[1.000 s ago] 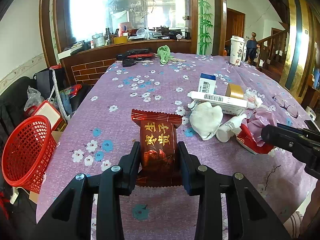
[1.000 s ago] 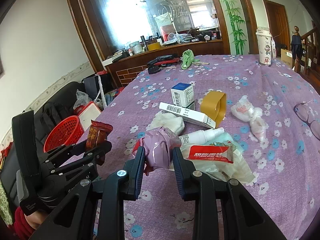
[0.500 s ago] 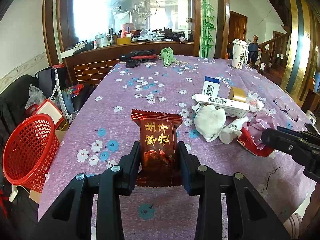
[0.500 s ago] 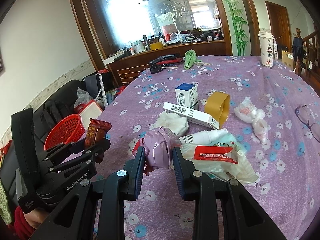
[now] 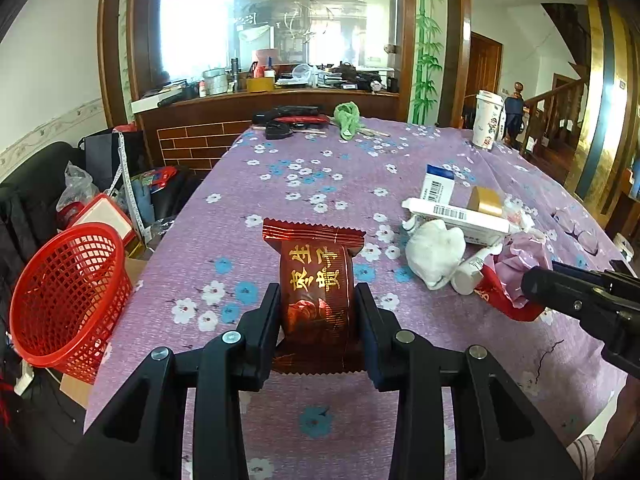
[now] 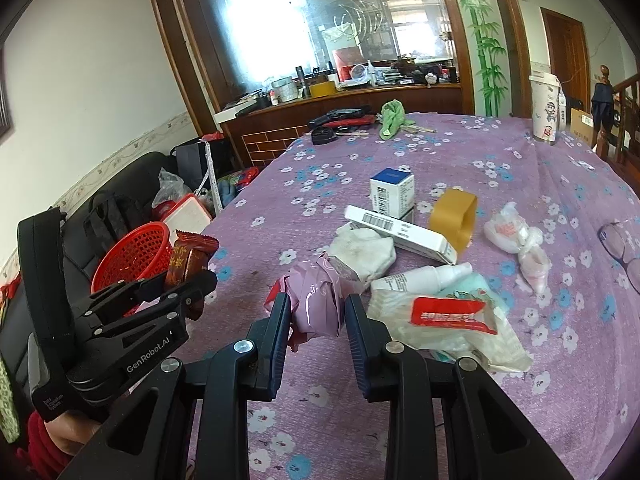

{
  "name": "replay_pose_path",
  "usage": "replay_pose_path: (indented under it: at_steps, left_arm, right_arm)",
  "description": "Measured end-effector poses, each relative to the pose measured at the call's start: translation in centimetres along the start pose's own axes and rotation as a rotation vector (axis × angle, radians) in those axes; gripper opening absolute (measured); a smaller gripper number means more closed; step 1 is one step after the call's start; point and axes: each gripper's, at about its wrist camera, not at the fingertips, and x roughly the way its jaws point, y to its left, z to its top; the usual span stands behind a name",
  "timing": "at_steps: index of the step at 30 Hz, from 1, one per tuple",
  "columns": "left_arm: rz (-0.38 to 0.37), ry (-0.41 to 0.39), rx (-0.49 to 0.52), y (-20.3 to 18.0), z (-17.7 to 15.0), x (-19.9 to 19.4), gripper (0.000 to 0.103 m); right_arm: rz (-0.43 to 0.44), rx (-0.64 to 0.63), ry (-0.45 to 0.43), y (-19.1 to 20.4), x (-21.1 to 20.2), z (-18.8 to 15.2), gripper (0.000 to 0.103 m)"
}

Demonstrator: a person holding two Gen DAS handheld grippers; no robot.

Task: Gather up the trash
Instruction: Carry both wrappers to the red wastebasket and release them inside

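Glossy crimped red wrapper [image 5: 316,300] pinched upright; crumpled pink plastic [image 6: 316,304] likewise.

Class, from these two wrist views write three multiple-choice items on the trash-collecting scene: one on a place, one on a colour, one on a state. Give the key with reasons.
1. Where is the mesh basket?
A. beside the table's left edge, off the cloth
B. on the table's middle
C. on the far counter

2. What colour is the crumpled bag in the right hand-held gripper?
A. green
B. pink
C. yellow

3. What is the left hand-held gripper doing?
A. standing empty
B. pressing the tablecloth
C. gripping a snack wrapper

Key:
1 A, it sits past the table edge.
2 B, glossy pink plastic shows between the fingers.
3 C, both fingers press its sides.
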Motion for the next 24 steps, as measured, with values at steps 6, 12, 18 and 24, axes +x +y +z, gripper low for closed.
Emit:
replay_pose_path:
  at_steps: [6,12,18,24]
  left_arm:
    - [0.017,-0.010,-0.033,1.8,0.1,-0.4,0.035]
    - [0.050,-0.031,-0.077,4.5,0.5,-1.1,0.035]
    - [0.113,-0.058,-0.159,9.4,0.7,-2.4,0.035]
    - [0.193,-0.077,-0.244,15.1,0.4,-3.5,0.035]
  right_arm:
    - [0.014,-0.014,0.018,1.1,0.8,0.4,0.030]
    - [0.038,-0.055,0.041,3.1,2.0,1.5,0.030]
    - [0.089,-0.099,0.078,6.2,3.9,2.8,0.030]
    - [0.158,-0.166,0.112,11.0,6.0,4.4,0.030]
